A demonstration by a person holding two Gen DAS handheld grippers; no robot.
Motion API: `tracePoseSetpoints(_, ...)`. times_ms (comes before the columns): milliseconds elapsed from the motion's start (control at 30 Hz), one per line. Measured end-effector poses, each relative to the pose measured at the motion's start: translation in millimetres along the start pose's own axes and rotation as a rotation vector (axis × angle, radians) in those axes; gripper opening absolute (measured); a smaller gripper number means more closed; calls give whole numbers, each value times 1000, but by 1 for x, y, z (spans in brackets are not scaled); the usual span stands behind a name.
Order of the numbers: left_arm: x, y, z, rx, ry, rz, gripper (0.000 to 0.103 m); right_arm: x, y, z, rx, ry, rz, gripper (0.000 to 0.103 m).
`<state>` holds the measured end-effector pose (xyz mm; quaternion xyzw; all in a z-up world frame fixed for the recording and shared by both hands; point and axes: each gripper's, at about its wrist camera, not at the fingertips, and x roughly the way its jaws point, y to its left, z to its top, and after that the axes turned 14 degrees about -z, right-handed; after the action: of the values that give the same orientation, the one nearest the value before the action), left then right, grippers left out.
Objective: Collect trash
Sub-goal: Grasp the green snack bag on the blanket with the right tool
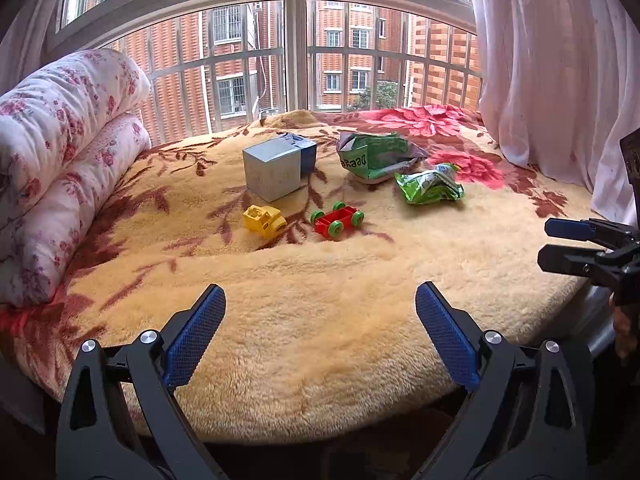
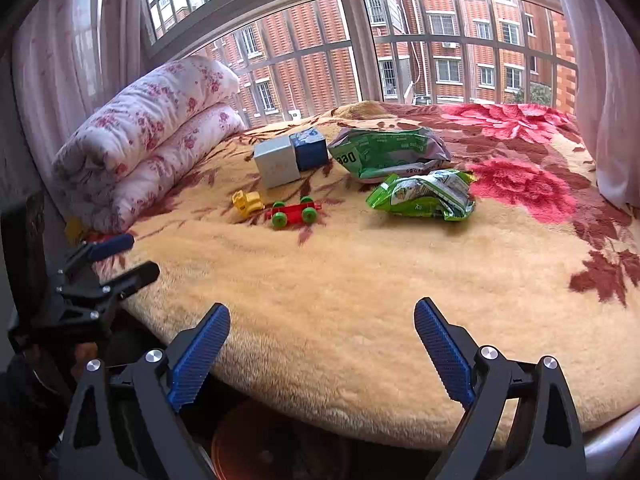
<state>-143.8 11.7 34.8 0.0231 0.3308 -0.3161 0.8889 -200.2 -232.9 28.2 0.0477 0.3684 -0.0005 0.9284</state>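
Hovering at the near edge of the bed [image 1: 320,340], both grippers empty and nowhere near the trash yet. Left gripper [image 1: 320,332] spread wide, clamped on nothing; right gripper [image 2: 322,344] same deal, fingers well apart.

Going left to right across the blanket: rolled floral quilt [image 1: 60,152] at the far left, then grey box [image 1: 272,172] with a blue box [image 1: 308,152] touching behind it, yellow toy [image 1: 264,220] and red toy car [image 1: 338,220] in front of those, then the actual trash, big green wrapper [image 1: 376,156] and smaller crumpled green wrapper [image 1: 430,184] just beside it, toward the right near the curtain [image 1: 560,80].

Main risks, judging from this: grabbing a toy or box instead of a wrapper, since they sat close together. Also pinching plush blanket along with the thin foil, or crinkly wrapper slipping out of a shallow pinch. Long reach too, so easy to bump the toys on the way.
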Motion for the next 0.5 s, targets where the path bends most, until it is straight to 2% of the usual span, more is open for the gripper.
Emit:
tracePoseSetpoints(100, 21, 7, 5, -27, 2, -3, 93, 20, -13, 25, 88, 24, 24, 92)
tracePoseSetpoints(233, 48, 13, 12, -42, 9, 3, 93, 52, -28, 51, 186, 75, 12, 92)
tracePoseSetpoints(367, 72, 15, 18, -48, 29, -3, 93, 87, -42, 69, 276, 147, 35, 92)
tracePoseSetpoints(500, 89, 17, 19, -34, 35, 9, 93, 117, -52, 83, 337, 186, 17, 92)
